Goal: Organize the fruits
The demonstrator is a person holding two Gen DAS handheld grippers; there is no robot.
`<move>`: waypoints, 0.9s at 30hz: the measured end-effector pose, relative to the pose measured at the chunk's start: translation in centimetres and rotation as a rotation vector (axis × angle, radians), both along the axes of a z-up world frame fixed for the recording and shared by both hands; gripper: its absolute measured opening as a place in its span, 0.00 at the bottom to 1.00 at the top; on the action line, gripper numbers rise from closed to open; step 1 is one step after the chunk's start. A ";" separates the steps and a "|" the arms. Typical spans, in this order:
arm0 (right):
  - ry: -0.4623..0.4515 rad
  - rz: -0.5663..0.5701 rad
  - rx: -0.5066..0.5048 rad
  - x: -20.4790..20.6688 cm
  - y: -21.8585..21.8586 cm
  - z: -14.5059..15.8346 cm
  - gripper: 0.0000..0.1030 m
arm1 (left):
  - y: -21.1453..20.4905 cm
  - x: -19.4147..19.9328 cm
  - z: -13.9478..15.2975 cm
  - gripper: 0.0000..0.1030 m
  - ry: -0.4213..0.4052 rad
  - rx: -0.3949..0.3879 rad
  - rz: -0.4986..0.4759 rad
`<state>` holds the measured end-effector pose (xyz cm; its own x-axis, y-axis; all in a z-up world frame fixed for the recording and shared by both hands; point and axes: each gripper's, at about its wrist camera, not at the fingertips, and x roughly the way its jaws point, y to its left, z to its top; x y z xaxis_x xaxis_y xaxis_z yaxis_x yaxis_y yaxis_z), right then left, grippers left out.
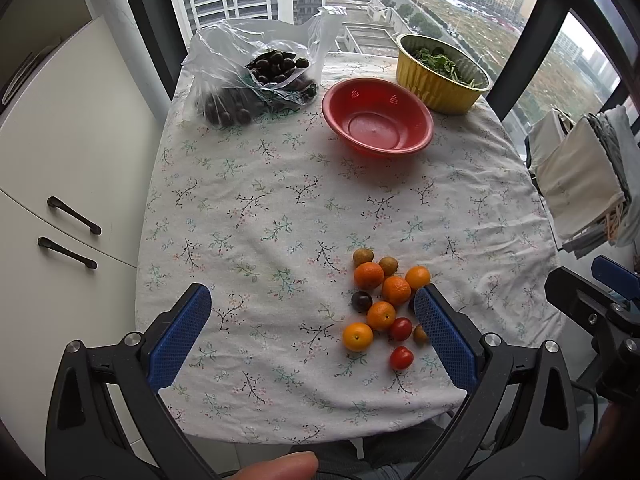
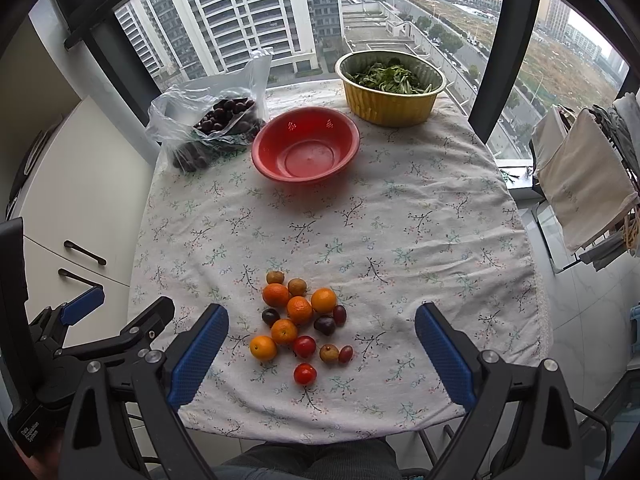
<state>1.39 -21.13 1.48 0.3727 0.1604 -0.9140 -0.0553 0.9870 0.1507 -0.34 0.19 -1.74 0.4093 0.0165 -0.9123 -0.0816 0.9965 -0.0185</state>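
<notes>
Hovering over the near edge of the table (image 2: 440, 216), both grippers point forward and slightly down, neither touching anything. Left gripper (image 1: 312, 334) has its blue fingers (image 1: 182, 336) spread wide, nothing between them but floral cloth; its right finger overlaps the fruit pile's right edge in that view. A thumb tip (image 1: 276, 466) shows at the bottom edge behind it. Right gripper (image 2: 322, 346) is also wide open and empty, with the fruit pile (image 2: 300, 320) lying on the cloth between and just ahead of its fingers (image 2: 442, 354). Left gripper sits just left of the right one, seen at the left edge of the right wrist view.

Fruit pile is at near centre of the table: small oranges (image 2: 299, 310), red cherry tomatoes (image 2: 305, 374), dark grapes (image 2: 324, 326), brownish longan-like fruits (image 2: 297, 287), mostly touching each other, one tomato a bit apart at the near side. Red basket (image 2: 306, 150) stands empty at far centre, well apart from the pile. Clear plastic bag (image 2: 208, 124) of dark round fruit lies just left of it. Gold foil bowl (image 2: 390, 86) of green leaves sits far right, near the window (image 2: 256, 20). White cabinet (image 2: 84, 200) stands left of the table.
</notes>
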 end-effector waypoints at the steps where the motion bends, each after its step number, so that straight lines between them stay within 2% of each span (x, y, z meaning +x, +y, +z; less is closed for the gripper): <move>1: 0.000 0.000 0.000 0.1 0.0 0.0 0.94 | 0.0 0.0 0.0 1.00 0.000 0.000 0.000; 27: 0.007 0.000 0.000 -0.1 0.3 -0.6 0.94 | 0.0 -0.1 -0.8 1.00 0.007 -0.004 -0.004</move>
